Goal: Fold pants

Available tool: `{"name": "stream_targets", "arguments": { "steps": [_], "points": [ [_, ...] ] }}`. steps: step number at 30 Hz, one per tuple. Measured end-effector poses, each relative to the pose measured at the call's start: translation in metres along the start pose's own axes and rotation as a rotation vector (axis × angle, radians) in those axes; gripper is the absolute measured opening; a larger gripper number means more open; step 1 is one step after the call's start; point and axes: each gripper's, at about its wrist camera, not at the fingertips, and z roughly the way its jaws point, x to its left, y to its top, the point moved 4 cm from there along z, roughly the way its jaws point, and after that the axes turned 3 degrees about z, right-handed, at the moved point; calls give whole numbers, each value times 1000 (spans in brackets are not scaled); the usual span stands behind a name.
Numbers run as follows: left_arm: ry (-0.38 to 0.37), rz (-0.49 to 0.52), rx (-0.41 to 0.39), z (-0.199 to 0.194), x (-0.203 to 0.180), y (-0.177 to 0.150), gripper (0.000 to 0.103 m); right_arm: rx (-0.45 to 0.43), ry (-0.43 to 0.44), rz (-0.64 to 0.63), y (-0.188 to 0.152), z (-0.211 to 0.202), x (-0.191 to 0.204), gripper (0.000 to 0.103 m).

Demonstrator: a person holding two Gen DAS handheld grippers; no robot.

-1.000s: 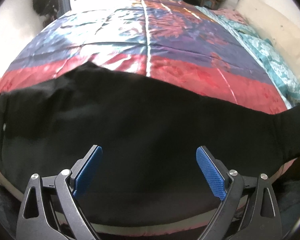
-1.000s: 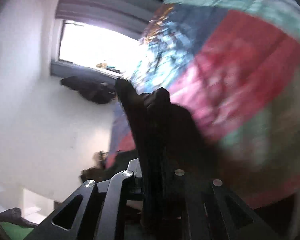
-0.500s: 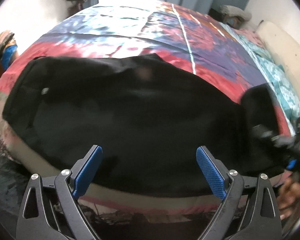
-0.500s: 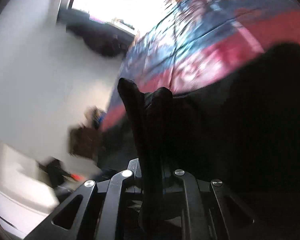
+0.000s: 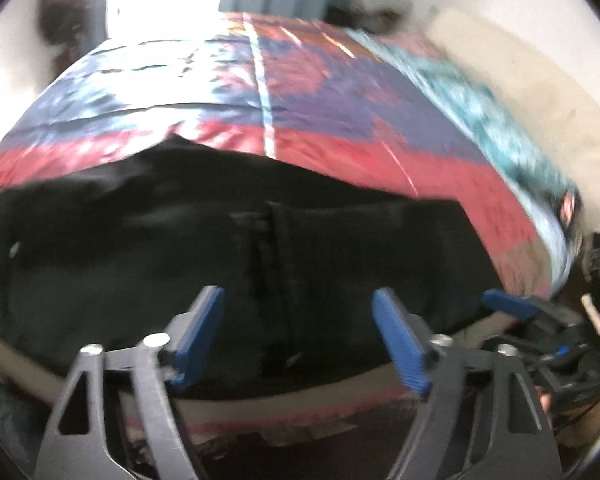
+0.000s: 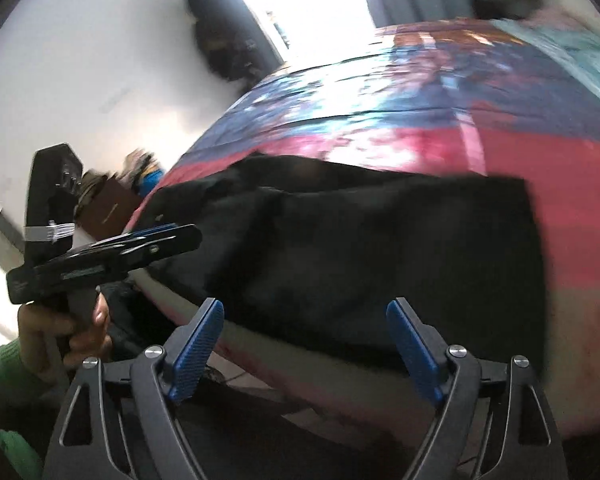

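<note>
Black pants (image 5: 220, 248) lie folded across the near edge of the bed; a layer with a seam lies on top at the middle. They also show in the right wrist view (image 6: 380, 248) as a dark rectangle. My left gripper (image 5: 298, 332) is open and empty, just above the pants' near edge. My right gripper (image 6: 306, 344) is open and empty, near the bed's edge. It shows at the right in the left wrist view (image 5: 512, 308). The left gripper shows side-on in the right wrist view (image 6: 160, 240), held by a hand.
The bed has a shiny red, blue and purple cover (image 5: 308, 92) with teal bedding (image 5: 480, 112) and a cream pillow (image 5: 540, 92) at the right. A bright window (image 6: 300, 0) is behind. A brown box (image 6: 108, 208) stands on the floor to the left.
My right gripper was shut on the pant leg end, carried it left over the pants, and has opened and let go. The pants now lie folded over. The left gripper stayed open.
</note>
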Motion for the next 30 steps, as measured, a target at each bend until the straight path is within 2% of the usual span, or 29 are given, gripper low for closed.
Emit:
{"name": "stream_targets", "arguments": {
  "steps": [2, 4, 5, 8, 11, 13, 15, 17, 18, 19, 21, 23, 24, 26, 30],
  "points": [
    [31, 11, 55, 19, -6, 2, 62, -23, -23, 57, -6, -18, -17, 84],
    [52, -13, 114, 39, -5, 0, 32, -60, -31, 129, -8, -33, -33, 84],
    [84, -20, 141, 47, -3, -1, 9, -69, -32, 146, -4, -37, -38, 84],
    [101, -59, 145, 48, 4, -1, 6, -100, -54, 184, 2, -43, -50, 84],
    [142, -39, 120, 34, 13, -4, 3, -134, -87, 162, 21, -51, -55, 84],
    [136, -38, 133, 36, 20, -8, 3, -157, -81, 135, 36, -57, -59, 84],
    [129, -27, 137, 41, 19, -9, 9, -154, -59, 108, 51, -53, -57, 84],
    [140, -19, 141, 46, 14, -9, 16, -96, 10, 108, 61, -33, -59, 84],
    [140, -23, 143, 46, 14, -7, 25, -41, 56, 136, 60, -13, -66, 83],
    [122, -30, 147, 45, 13, -7, 29, 33, 68, 173, 54, 11, -75, 83],
    [103, -37, 144, 39, 11, -6, 53, 159, 32, 196, 40, 46, -92, 78],
    [152, -27, 112, 25, 14, -3, 71, 130, 17, 145, 47, 40, -85, 78],
    [179, -24, 76, 13, 16, 1, 74, 160, 16, 143, 52, 37, -82, 78],
    [176, -24, 34, 1, 15, 7, 74, 147, 61, 170, 65, 26, -79, 78],
    [84, 14, -40, -7, -4, 24, 78, 107, 114, 207, 107, 12, -89, 78]
  ]
}}
